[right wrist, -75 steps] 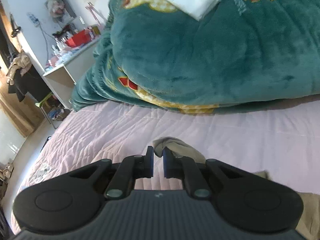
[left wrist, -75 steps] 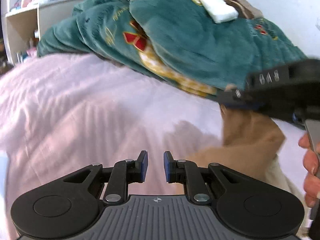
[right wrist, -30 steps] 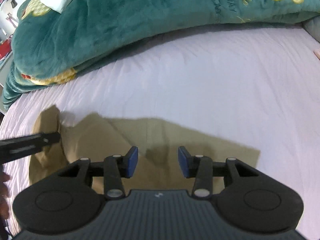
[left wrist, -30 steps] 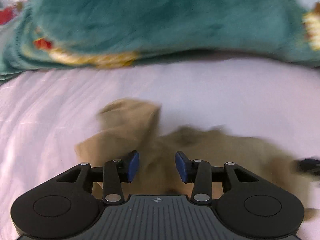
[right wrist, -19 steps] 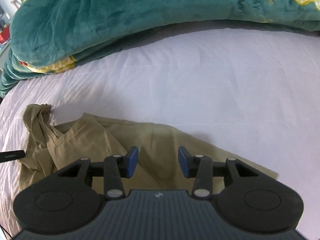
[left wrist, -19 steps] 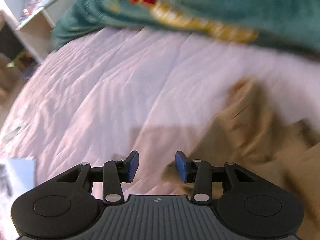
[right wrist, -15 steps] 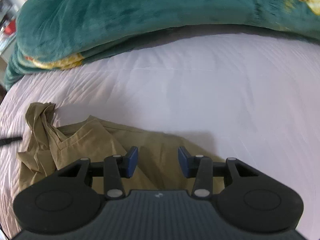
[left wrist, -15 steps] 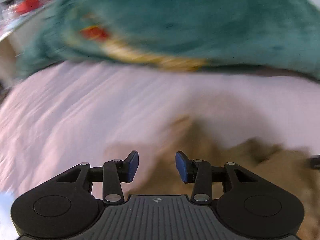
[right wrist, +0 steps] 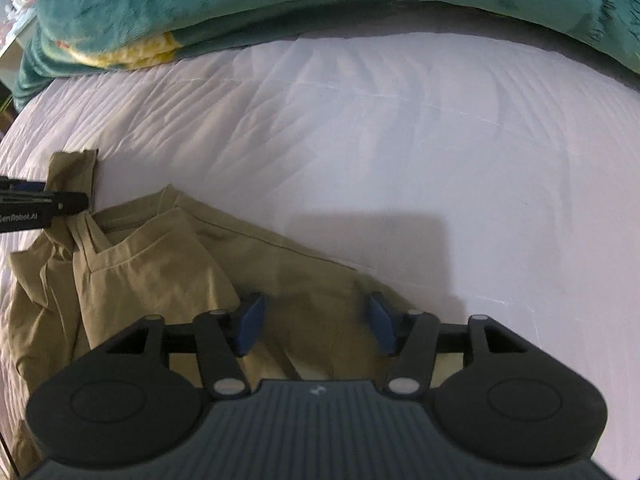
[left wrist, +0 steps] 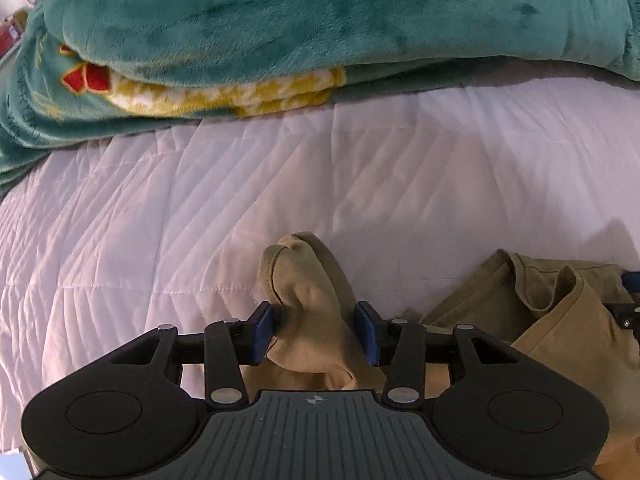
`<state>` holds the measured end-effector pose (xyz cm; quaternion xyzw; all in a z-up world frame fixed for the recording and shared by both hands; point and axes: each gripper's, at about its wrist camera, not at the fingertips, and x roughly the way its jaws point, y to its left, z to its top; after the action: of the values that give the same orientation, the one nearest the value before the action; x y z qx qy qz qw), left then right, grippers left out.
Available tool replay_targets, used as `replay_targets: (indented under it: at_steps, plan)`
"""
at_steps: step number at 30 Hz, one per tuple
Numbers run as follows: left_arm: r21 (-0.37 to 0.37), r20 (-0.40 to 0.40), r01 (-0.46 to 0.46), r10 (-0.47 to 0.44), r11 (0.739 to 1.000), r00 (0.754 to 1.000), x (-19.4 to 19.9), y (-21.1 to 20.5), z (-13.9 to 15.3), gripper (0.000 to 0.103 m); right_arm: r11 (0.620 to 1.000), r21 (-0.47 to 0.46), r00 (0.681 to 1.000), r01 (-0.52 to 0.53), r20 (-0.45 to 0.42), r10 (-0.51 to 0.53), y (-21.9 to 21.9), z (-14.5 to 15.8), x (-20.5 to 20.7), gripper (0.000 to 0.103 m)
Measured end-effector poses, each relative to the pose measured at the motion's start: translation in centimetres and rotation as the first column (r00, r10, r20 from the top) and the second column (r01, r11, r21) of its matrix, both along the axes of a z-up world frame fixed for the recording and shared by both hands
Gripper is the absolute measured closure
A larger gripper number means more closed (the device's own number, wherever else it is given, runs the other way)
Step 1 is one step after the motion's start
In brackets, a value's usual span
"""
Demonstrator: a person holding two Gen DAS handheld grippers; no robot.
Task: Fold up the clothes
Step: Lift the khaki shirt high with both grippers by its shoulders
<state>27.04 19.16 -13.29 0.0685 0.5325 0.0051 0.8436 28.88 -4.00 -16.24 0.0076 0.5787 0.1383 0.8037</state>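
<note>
A tan garment (right wrist: 160,264) lies crumpled on the pale pink quilt (right wrist: 400,120). Its bunched sleeve (left wrist: 308,288) sticks out to the left in the right wrist view. My left gripper (left wrist: 315,334) points steeply down and straddles that sleeve. Its jaws are opening a little and the cloth fills the gap between the blue pads without being pinched. One left finger (right wrist: 60,202) shows beside the sleeve. My right gripper (right wrist: 316,326) hovers low over the garment's flat body. Its jaws are opening wide, with only flat cloth beneath them. Its tip (left wrist: 628,300) shows at the right edge.
A thick teal blanket (left wrist: 280,20) with yellow and red patterns is heaped along the far side of the bed (right wrist: 200,0). Bare quilt (left wrist: 200,200) stretches between the blanket and the garment, and to the garment's right.
The left gripper swung across the bed and settled over the sleeve, which now sits between its jaws. The right gripper sank closer to the garment and its jaws spread wider.
</note>
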Motion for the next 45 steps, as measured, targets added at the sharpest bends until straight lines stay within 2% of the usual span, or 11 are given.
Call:
replay_targets:
  at_steps: [2,4,5,9,14,19,27,33,38,41,45]
  plan:
    - [-0.013,0.013,0.017,-0.017,1.000,1.000,0.0,0.0,0.2,0.062,1.000,-0.025,1.000,-0.018,0.002,0.018,0.1,0.1,0.0,0.053]
    - [-0.034,0.027,0.020,-0.019,0.999,0.999,-0.2,0.2,0.4,0.074,0.999,-0.034,1.000,-0.026,-0.003,0.026,0.0,0.2,0.1,0.090]
    - [-0.043,0.036,0.022,-0.020,0.999,0.999,-0.4,0.3,0.5,0.077,1.000,-0.010,1.000,-0.018,-0.016,0.018,-0.5,0.2,0.2,0.095]
    - [-0.044,0.064,0.013,-0.010,0.999,0.998,-1.2,0.7,1.1,0.086,0.999,-0.008,0.999,-0.044,-0.015,0.044,-0.4,0.6,-0.1,0.098]
    - [-0.077,0.159,0.048,-0.035,0.996,0.987,-2.7,1.3,3.9,0.087,0.999,-0.028,0.991,0.019,0.134,-0.015,0.0,4.1,-1.7,0.099]
    - [-0.121,0.204,0.027,-0.002,0.992,0.979,-4.3,1.9,7.0,0.088,0.994,-0.012,0.942,0.111,0.320,-0.102,-1.2,10.4,-4.3,0.099]
    - [-0.118,0.316,0.022,0.016,0.993,0.949,-8.1,1.7,13.5,0.088,0.984,-0.022,0.882,0.179,0.447,-0.151,-3.0,17.7,-8.5,0.099]
    - [-0.055,0.410,0.013,0.010,0.998,0.912,-11.1,1.1,19.3,0.088,0.977,-0.039,0.807,0.210,0.571,-0.151,-3.3,23.4,-11.7,0.099]
    - [-0.030,0.509,0.002,0.013,1.000,0.861,-14.0,-0.1,25.2,0.088,0.978,-0.077,0.710,0.195,0.699,-0.087,-2.5,29.6,-14.3,0.099]
    - [-0.025,0.570,-0.002,0.016,1.000,0.821,-15.5,-1.2,28.9,0.088,0.979,-0.079,0.648,0.188,0.759,-0.063,-2.8,33.8,-15.3,0.099]
    - [-0.014,0.668,-0.014,0.019,1.000,0.744,-17.6,-2.8,34.8,0.088,0.977,-0.093,0.543,0.190,0.839,-0.026,-3.5,39.5,-17.1,0.099]
